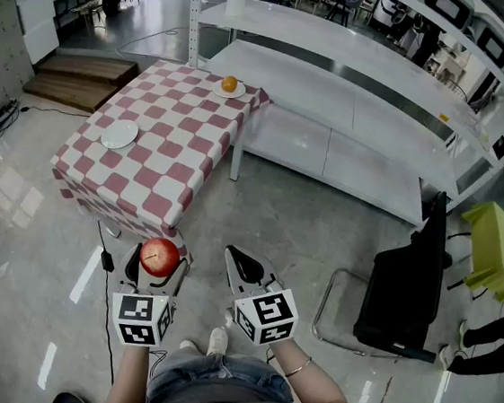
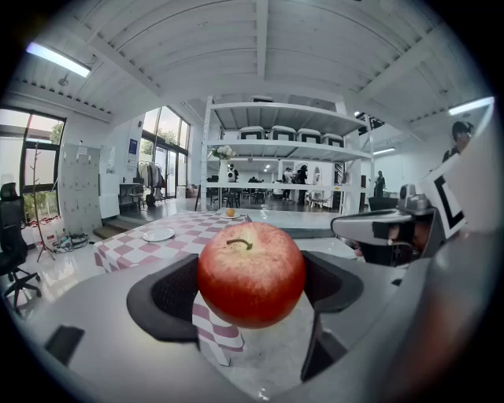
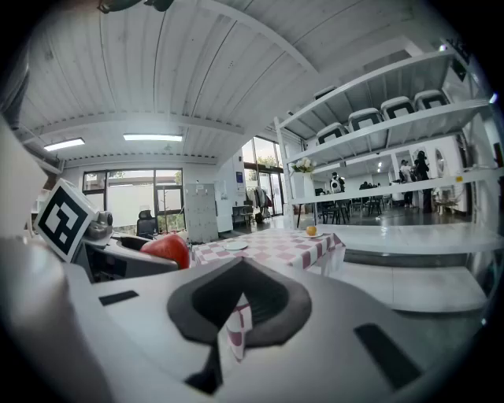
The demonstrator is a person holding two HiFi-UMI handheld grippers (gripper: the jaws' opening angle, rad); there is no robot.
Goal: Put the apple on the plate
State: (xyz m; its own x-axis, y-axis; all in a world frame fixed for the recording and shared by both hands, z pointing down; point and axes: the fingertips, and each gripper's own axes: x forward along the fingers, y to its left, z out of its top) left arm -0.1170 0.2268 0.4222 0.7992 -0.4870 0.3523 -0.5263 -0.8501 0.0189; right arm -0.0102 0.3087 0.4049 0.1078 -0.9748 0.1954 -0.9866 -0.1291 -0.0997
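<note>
- The left gripper (image 1: 157, 272) is closest to the person. It grips the apple (image 1: 160, 255) across its middle, with a pad pressed against each side. The stem faces up.
- So the pickup looks done. The apple is in the air over the floor (image 1: 319, 249), just in front of the person's feet and well short of the table.
- The right gripper (image 1: 244, 272) hangs just beside the left one. Its fingers are pressed together with nothing between them, so it seems to have no part in the job at present.
- Bare floor lies between the grippers and the near edge of the table (image 1: 174, 174), which is covered in a red-and-white checked cloth. The carry to the table is what remains, and it looks like most of the work.
- An empty plate (image 1: 119, 134) sits on the left side of the cloth, nearer the person than the other dish. It is the likely place for the apple.
- At the far corner of the table is an orange (image 1: 229, 83) on its own small plate (image 1: 240, 92). That dish is taken, so I would not choose it.
- Long white shelves (image 1: 352, 117) run behind the table, clear of the route.
- What is left, as I judge it: walk up, bring the apple low over the empty plate, let the fingers spread, and draw back without rolling it off.
</note>
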